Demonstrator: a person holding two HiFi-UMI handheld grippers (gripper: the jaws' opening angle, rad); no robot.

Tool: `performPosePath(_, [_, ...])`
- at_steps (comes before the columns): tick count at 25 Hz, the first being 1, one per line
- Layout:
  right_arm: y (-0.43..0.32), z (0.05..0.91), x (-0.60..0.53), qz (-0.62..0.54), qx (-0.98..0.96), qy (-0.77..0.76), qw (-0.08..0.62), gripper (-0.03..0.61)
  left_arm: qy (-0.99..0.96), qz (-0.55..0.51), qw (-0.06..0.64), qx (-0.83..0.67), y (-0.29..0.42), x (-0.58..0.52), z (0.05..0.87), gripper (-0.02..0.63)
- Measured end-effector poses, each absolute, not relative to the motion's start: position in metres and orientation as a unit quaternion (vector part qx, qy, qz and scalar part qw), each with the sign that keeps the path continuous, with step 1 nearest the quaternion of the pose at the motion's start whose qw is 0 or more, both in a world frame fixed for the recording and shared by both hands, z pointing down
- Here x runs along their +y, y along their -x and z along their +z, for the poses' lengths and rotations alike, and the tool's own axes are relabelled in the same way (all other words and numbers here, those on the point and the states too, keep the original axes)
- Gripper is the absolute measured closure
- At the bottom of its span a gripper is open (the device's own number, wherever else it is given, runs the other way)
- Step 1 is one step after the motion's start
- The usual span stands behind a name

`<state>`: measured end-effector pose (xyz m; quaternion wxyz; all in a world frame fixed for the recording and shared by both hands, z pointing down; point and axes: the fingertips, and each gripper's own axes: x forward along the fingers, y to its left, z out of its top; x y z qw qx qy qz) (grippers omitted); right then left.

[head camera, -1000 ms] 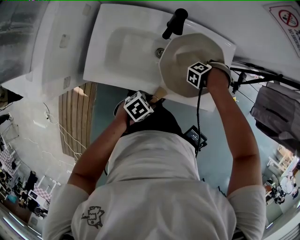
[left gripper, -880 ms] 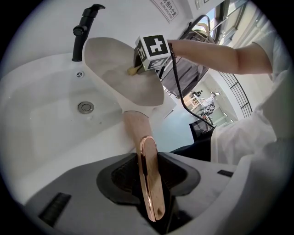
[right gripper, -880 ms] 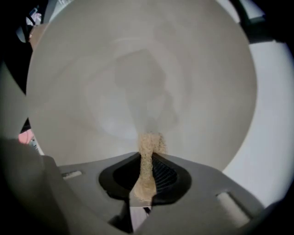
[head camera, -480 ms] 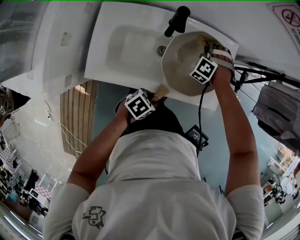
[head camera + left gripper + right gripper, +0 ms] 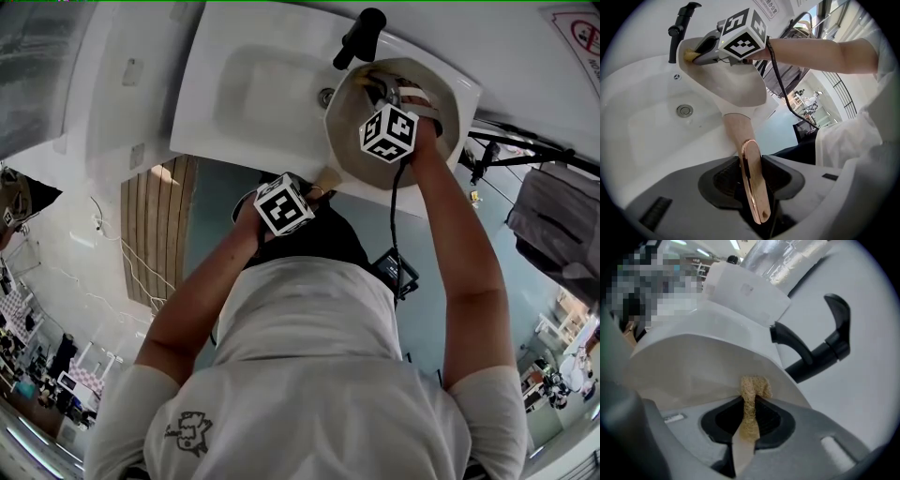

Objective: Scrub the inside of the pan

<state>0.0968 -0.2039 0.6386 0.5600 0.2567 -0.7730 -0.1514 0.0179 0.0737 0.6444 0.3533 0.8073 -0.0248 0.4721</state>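
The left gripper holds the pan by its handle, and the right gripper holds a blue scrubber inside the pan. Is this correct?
Not quite. The scrubber is tan, not blue, as the right gripper view shows. The rest of the statement holds.

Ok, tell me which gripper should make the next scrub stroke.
The right gripper: its jaws pinch the scrub pad against the pan's inside. The left gripper clamps the handle, steadying it.

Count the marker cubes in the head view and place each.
2. One cube on the left gripper, at the pan's handle by the sink's edge; the other on the right gripper, over the pan. None seems hidden.
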Motion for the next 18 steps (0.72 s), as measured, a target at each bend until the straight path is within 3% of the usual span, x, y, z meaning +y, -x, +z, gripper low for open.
performPosePath(7, [-0.059,0.671,-0.143,-0.049,-0.838,-0.139,0.526,0.515,-0.808,0.469,0.356,-0.025,-0.015,0.073,0.645,0.465])
performPosePath(12, [-0.051,0.671,-0.098,0.092,-0.867,-0.066,0.486,0.515,-0.807,0.469,0.358,-0.027,-0.016,0.075,0.645,0.465])
performPosePath(18, [-0.072,0.684,-0.043,0.187,-0.842,0.036,0.505,0.515,-0.809,0.468,0.355,-0.03,-0.017,0.077,0.645,0.466])
